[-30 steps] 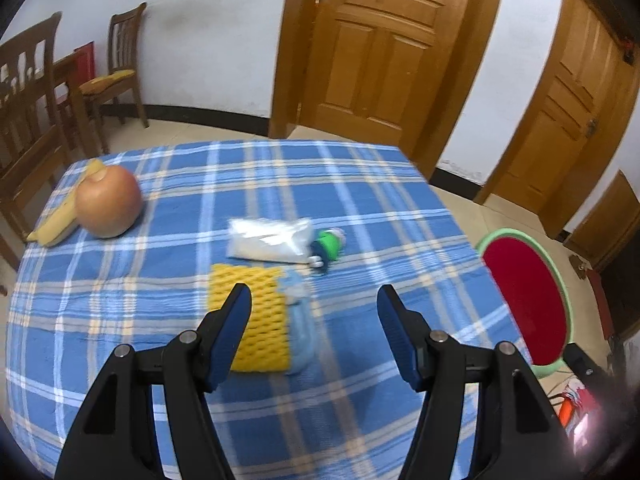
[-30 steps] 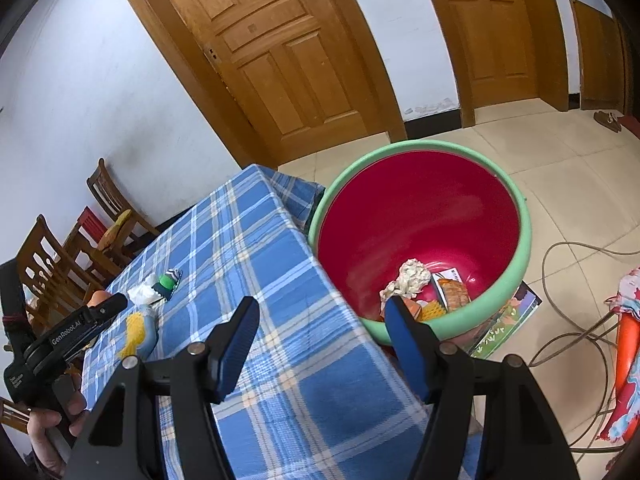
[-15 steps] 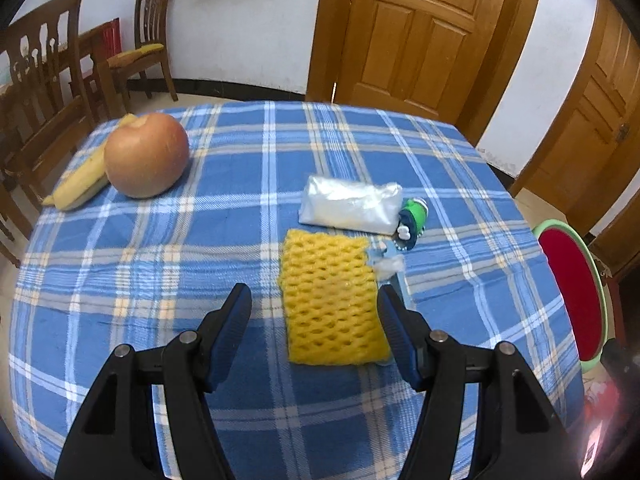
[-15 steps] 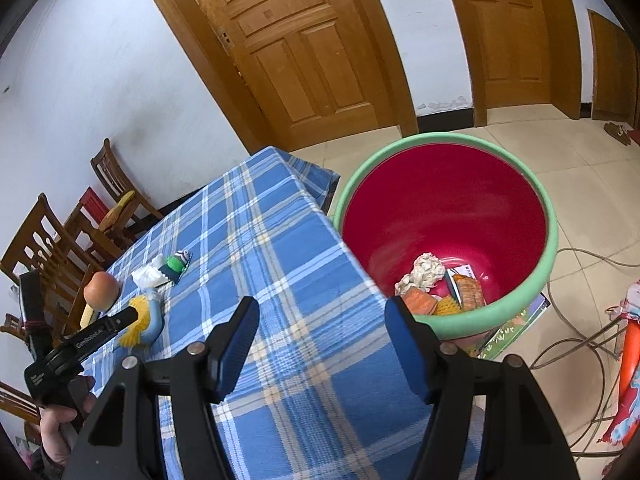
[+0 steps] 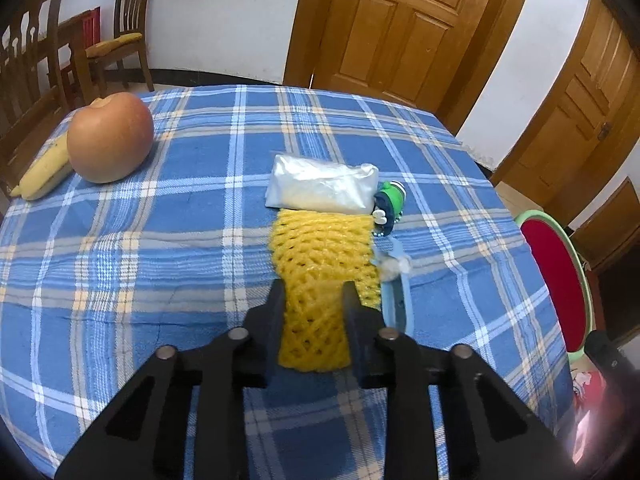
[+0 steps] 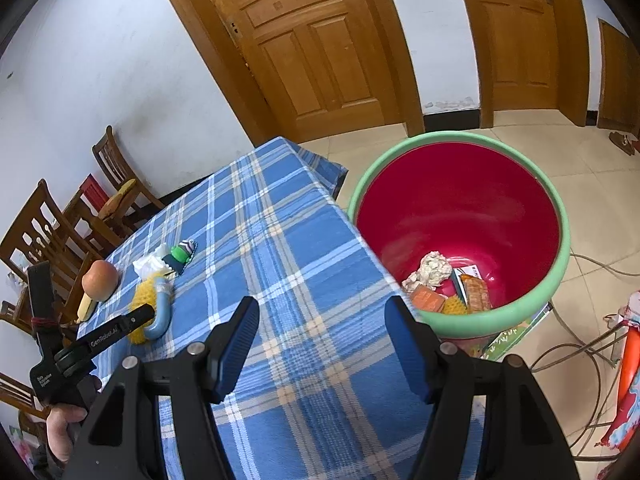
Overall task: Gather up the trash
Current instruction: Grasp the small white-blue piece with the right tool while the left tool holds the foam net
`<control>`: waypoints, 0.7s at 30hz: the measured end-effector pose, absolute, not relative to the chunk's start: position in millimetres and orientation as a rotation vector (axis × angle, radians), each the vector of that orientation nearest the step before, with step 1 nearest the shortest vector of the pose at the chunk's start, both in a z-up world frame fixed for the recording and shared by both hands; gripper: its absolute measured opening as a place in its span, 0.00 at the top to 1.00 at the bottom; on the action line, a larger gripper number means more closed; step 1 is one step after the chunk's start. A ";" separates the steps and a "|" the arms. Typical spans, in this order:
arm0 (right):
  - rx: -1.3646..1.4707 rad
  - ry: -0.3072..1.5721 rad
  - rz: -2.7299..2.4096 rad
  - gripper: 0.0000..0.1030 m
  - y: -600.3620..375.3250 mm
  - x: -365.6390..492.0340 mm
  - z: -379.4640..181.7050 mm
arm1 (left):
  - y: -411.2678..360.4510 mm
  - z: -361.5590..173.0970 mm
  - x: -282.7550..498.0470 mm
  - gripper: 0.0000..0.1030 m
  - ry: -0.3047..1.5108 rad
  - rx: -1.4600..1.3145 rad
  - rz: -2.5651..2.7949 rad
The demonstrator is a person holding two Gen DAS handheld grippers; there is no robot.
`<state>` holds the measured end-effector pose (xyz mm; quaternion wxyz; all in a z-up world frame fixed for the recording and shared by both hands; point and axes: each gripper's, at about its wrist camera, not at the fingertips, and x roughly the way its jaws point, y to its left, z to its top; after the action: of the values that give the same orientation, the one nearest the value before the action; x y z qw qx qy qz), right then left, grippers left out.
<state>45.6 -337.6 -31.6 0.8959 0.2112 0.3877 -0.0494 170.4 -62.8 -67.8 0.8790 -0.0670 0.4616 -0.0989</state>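
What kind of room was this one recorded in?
Likely a home dining room: a table under a blue plaid cloth, wooden chairs by the wall, panelled wooden doors and a tiled floor.

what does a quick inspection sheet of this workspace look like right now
surface: table with blue plaid cloth, flat, mostly bare near the front.
job's things: yellow foam fruit net, clear plastic bag, light blue tube, green wrapper; red bin with green rim on the floor beside the table, crumpled paper and packets inside.
clutter: apple touching a banana.
grippers: left tongs have just been closing and now pinch the foam net; right tongs open, nothing between them.
cables: cable looped on the floor tiles.
surroundings: wooden doors, wooden chairs, white wall.
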 end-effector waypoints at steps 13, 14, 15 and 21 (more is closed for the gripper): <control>0.361 0.828 0.012 0.34 -291.6 69.0 -26.1 | -37.4 -40.0 159.0 0.90 0.882 -0.205 -0.203; 0.356 0.832 0.021 0.34 -287.3 71.1 -26.4 | -34.4 -38.2 158.5 0.90 0.877 -0.209 -0.198; 0.350 0.836 0.035 0.34 -281.3 74.1 -27.2 | -30.8 -36.5 157.6 0.90 0.872 -0.214 -0.192; 0.320 0.872 0.107 0.34 -249.9 90.3 -33.4 | -9.8 -35.5 151.8 0.90 0.866 -0.230 -0.153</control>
<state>90.3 -249.9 -33.4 0.8928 0.1541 0.4201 0.0513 151.8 -9.8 -35.5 0.8985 -0.1109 0.4183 -0.0737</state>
